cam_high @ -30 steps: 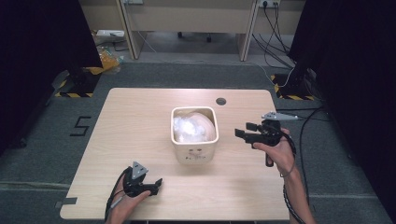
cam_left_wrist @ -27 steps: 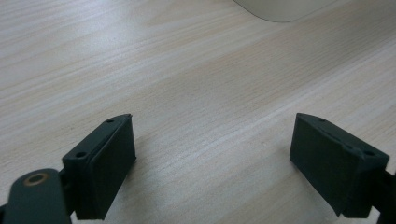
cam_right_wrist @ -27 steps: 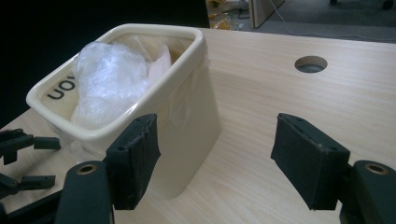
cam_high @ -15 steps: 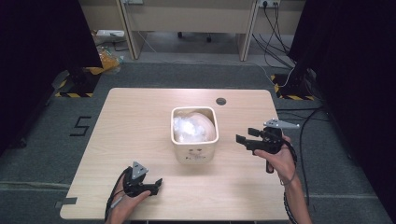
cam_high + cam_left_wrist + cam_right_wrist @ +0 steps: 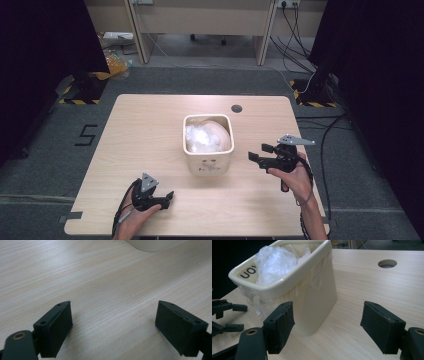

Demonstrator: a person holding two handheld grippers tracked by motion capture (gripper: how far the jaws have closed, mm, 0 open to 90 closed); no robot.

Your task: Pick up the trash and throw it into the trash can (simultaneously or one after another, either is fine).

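Observation:
A cream square bin (image 5: 208, 164) stands at the middle of the wooden table (image 5: 145, 130), lined with a clear plastic bag (image 5: 204, 136) that bunches up inside it. My right gripper (image 5: 256, 153) hovers just right of the bin and points left at it. In the right gripper view the bin (image 5: 317, 302) stands ahead of the left jaw, and the gripper (image 5: 329, 315) is open; its jaws have just been opening with nothing between them. My left gripper (image 5: 167, 197) rests near the front left edge, open over bare wood (image 5: 113, 322).
A round cable hole (image 5: 236, 108) sits in the table behind the bin. Cables (image 5: 330, 135) trail over the grey floor at the right. Desk legs and cables stand beyond the far edge. The left gripper (image 5: 227, 317) shows past the bin in the right gripper view.
My right gripper has sunk and come a little nearer the table's front edge, staying right of the bin. Its jaws stand slightly wider. The left gripper has not moved.

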